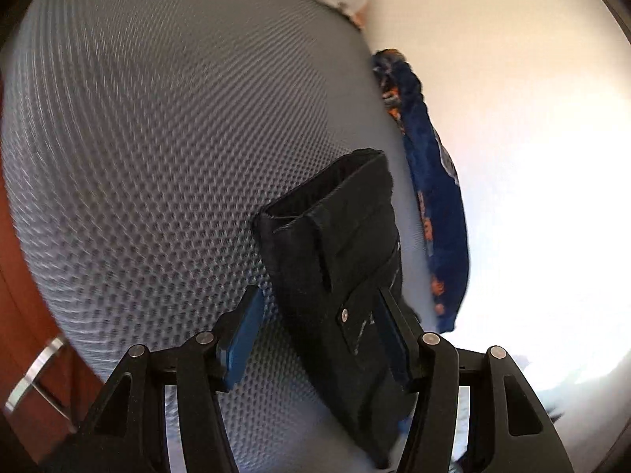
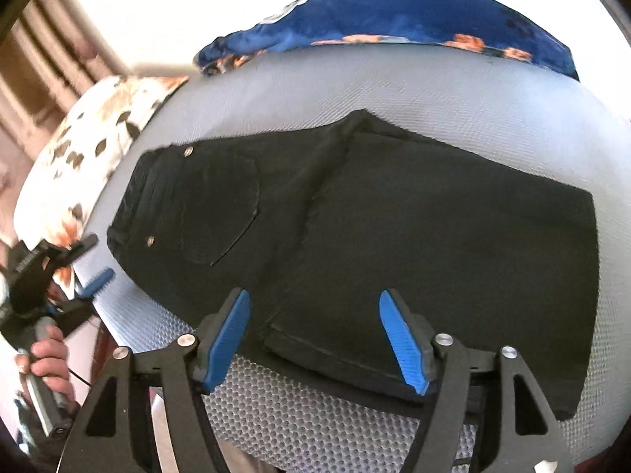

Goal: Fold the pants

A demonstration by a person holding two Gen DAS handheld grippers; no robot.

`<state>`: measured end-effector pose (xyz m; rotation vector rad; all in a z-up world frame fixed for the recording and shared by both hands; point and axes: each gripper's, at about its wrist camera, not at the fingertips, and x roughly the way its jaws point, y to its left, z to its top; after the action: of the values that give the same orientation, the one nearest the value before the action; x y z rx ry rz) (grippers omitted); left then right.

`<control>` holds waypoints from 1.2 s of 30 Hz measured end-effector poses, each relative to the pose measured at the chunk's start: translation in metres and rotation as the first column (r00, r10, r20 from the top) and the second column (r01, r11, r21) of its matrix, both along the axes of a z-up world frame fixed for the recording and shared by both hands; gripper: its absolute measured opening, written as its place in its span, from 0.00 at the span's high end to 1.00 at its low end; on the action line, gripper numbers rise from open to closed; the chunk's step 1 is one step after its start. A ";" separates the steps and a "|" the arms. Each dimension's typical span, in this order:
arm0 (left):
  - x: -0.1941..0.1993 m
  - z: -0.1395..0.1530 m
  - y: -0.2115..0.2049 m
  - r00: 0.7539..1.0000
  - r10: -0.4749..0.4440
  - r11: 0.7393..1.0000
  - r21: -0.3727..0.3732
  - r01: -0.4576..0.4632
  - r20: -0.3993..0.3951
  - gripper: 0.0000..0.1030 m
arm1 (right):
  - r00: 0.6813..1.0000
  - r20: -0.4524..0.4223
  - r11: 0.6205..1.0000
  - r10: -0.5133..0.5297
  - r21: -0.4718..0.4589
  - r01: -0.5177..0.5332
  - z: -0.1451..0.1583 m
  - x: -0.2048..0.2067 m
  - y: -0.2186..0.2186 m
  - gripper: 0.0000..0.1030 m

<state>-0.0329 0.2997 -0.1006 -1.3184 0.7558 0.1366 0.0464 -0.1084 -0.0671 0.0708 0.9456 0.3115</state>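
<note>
Looking along my right tool, I see its blue pads spread wide with nothing clamped; they stand just above the near edge of the black pants, on either side of a hem end. The pants lie folded flat on the grey mesh mattress, waistband and rivets toward the left of this view, one back pocket facing up. My left tool shows at the far left, gripped by a hand, its jaws parted and holding nothing, just off the waistband end. From the left wrist view, that tool straddles the waistband corner without pressing it. Beyond the pants a blue blanket with orange print lies along the mattress edge, and a floral pillow sits at the left.
</note>
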 end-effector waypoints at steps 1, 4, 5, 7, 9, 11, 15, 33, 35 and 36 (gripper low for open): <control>0.003 -0.004 0.000 1.000 0.002 1.000 -0.017 -0.001 0.007 0.44 | 1.000 -0.003 1.000 -0.016 0.005 0.016 0.001 0.001 -0.005 0.33; 0.009 -0.015 0.002 1.000 0.010 0.999 -0.043 -0.010 0.000 0.44 | 0.999 -0.016 0.999 -0.052 0.011 0.052 -0.002 0.000 -0.022 0.33; 0.012 -0.017 0.003 1.000 0.015 0.999 -0.049 -0.016 -0.006 0.44 | 0.998 -0.024 0.998 -0.062 0.009 0.062 -0.004 0.001 -0.024 0.33; 0.016 -0.022 0.005 1.000 0.026 0.997 -0.070 -0.025 0.010 0.44 | 0.996 -0.039 0.997 -0.076 0.007 0.077 -0.009 0.002 -0.029 0.33; 0.019 -0.024 0.007 0.999 0.032 0.997 -0.067 -0.031 0.027 0.44 | 0.995 -0.045 0.996 -0.090 -0.006 0.090 -0.015 0.002 -0.032 0.33; 0.027 -0.024 0.008 0.998 0.029 0.999 -0.043 -0.027 0.049 0.44 | 0.994 -0.052 0.995 -0.097 -0.021 0.096 -0.020 0.003 -0.032 0.33; 0.041 -0.021 0.005 0.999 0.011 1.000 0.029 -0.012 0.040 0.42 | 0.990 -0.091 0.994 -0.110 -0.008 0.110 -0.031 0.006 -0.036 0.32; 0.071 -0.031 0.029 0.986 0.054 0.998 -0.034 -0.049 0.161 0.41 | 0.994 -0.080 0.996 -0.079 -0.046 0.075 -0.039 -0.002 -0.023 0.18; 0.082 -0.030 0.031 0.988 0.034 0.999 -0.023 -0.031 0.148 0.41 | 0.994 -0.079 0.996 -0.076 -0.053 0.072 -0.039 -0.002 -0.020 0.18; 0.085 -0.028 0.028 0.990 0.020 1.000 0.009 -0.022 0.136 0.41 | 0.994 -0.081 0.997 -0.073 -0.047 0.069 -0.038 -0.002 -0.021 0.18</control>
<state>0.0519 0.3279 -0.1285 -1.3118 0.6246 0.0662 0.0441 -0.1293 -0.1055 0.0775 1.0292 0.2234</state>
